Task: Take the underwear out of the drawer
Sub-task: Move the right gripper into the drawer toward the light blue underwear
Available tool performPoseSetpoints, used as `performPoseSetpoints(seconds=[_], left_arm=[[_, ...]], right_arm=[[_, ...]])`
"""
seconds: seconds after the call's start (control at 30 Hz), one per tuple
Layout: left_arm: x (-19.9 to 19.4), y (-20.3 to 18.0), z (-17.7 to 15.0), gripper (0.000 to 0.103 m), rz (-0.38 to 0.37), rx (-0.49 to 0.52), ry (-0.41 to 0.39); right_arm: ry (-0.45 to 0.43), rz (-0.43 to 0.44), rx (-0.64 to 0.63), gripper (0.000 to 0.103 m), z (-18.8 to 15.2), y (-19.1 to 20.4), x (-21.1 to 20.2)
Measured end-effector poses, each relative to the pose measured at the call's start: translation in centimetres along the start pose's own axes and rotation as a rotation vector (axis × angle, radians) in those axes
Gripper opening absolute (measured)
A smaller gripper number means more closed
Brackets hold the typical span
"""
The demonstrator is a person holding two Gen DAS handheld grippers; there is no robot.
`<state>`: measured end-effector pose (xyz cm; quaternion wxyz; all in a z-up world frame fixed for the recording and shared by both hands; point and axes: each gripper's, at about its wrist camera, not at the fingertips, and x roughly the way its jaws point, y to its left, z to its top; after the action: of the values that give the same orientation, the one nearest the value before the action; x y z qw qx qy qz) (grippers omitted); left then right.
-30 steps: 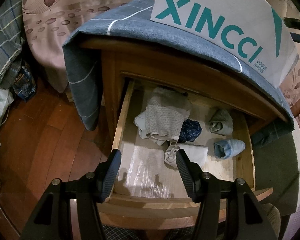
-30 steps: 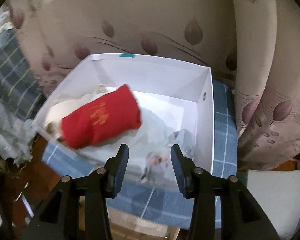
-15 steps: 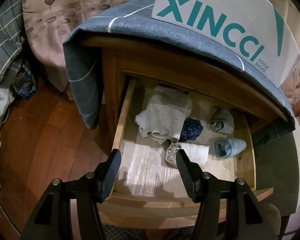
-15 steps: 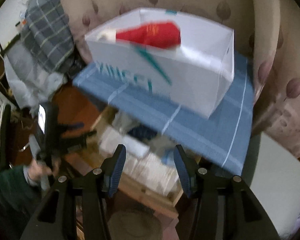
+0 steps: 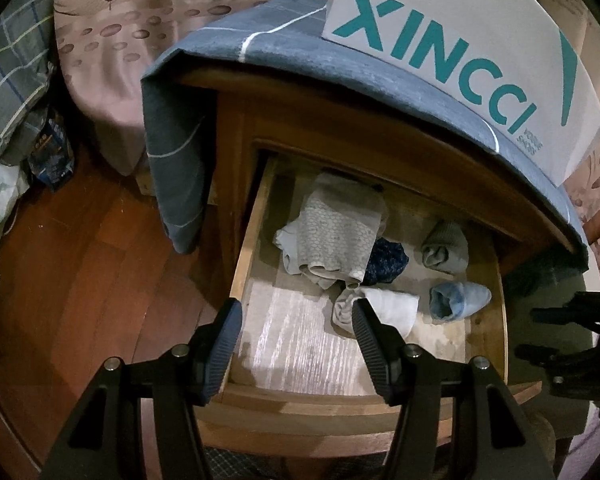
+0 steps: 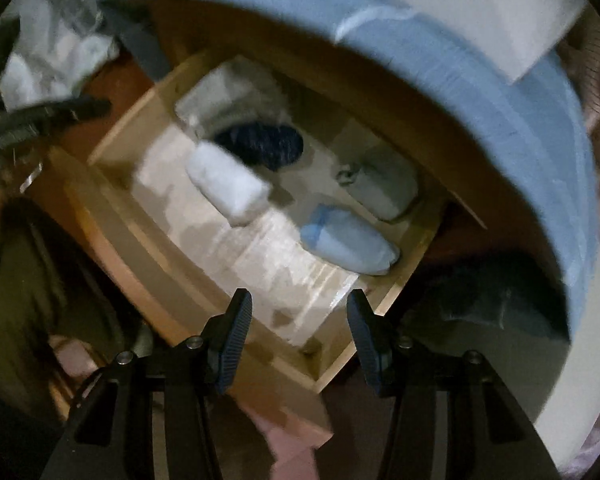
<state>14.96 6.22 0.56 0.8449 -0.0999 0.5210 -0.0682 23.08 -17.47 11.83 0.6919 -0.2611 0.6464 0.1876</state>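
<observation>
From the left wrist view, the left tool (image 5: 296, 312) hangs released and empty above the front rim of the open drawer (image 5: 246, 256), whose near half shows only bare liner while the underwear lies toward the back and right: a grey patterned pair (image 5: 334, 236), a dark blue one (image 5: 386, 262), a white roll (image 5: 388, 306), a grey roll (image 5: 446, 248) and a light blue roll (image 5: 458, 300) close to the right wall. The right wrist view is blurred; the right tool (image 6: 300, 312) is spread apart, gripping nothing, over the drawer's near corner, with the white roll (image 6: 228, 188) and light blue roll (image 6: 348, 244) ahead of its tips and the cloth-covered top (image 6: 500, 92) overhanging the back.
</observation>
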Motion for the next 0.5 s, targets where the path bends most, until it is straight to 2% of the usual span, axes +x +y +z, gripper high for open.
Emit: performPoseSetpoints(seconds=[0.17, 0.27, 0.5], left_arm=[[-0.1, 0.1, 0.0, 0.059, -0.001, -0.007, -0.004], [0.0, 0.2, 0.0, 0.059, -0.005, -0.011, 0.0], [0.3, 0.4, 0.1, 0.059, -0.006, -0.013, 0.007]], right_arm=[[0.018, -0.062, -0.128, 0.047, 0.6, 0.3, 2.4], [0.039, -0.114, -0.215, 0.053, 1.0, 0.6, 4.0], [0.078, -0.16, -0.337, 0.055, 2.0, 0.9, 7.5]])
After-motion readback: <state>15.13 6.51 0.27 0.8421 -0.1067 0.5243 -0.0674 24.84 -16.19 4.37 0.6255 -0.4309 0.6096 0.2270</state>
